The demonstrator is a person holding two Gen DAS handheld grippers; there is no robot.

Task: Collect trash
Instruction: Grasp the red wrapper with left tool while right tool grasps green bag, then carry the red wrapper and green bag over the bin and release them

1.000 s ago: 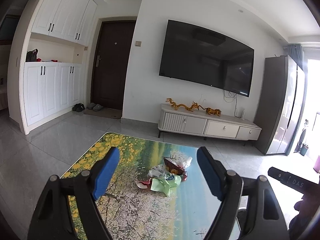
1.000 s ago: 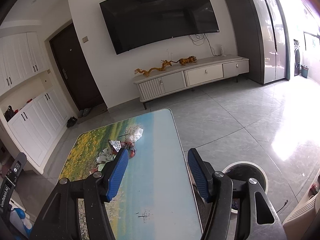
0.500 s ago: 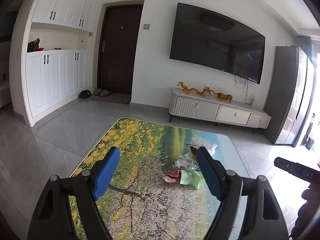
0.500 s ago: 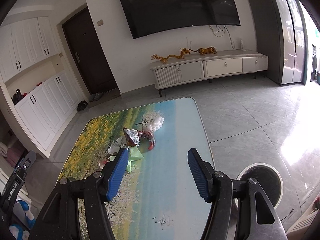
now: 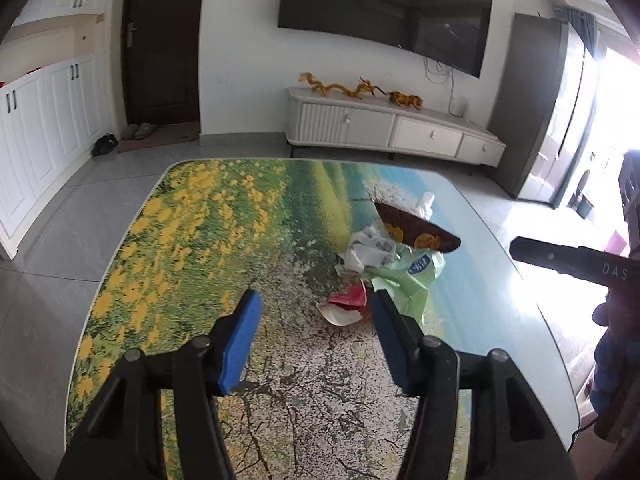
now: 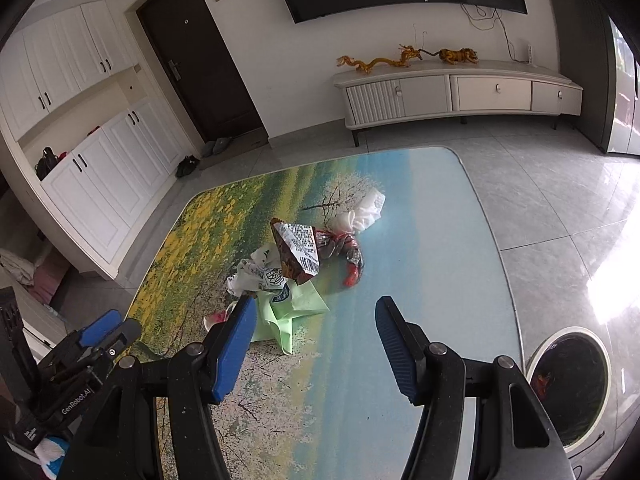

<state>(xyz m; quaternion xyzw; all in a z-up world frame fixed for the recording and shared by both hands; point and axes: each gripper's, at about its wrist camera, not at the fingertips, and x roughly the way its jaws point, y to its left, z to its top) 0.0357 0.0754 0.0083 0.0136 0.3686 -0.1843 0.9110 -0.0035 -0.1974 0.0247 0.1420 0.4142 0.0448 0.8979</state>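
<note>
A heap of trash lies mid-table on the landscape-print table: a brown snack bag, a light green wrapper, crumpled white paper and a red-and-white scrap. My left gripper is open and empty, just short of the red scrap. In the right wrist view the snack bag, green wrapper, a white tissue and a red wrapper show. My right gripper is open and empty, above the table beside the green wrapper.
A round white bin with a dark liner stands on the floor right of the table. A TV cabinet stands by the far wall. White cupboards line the left side. The left gripper's body shows in the right wrist view.
Both grippers have tilted down and moved closer to the trash heap, which now looks larger. Both stay open and empty.
</note>
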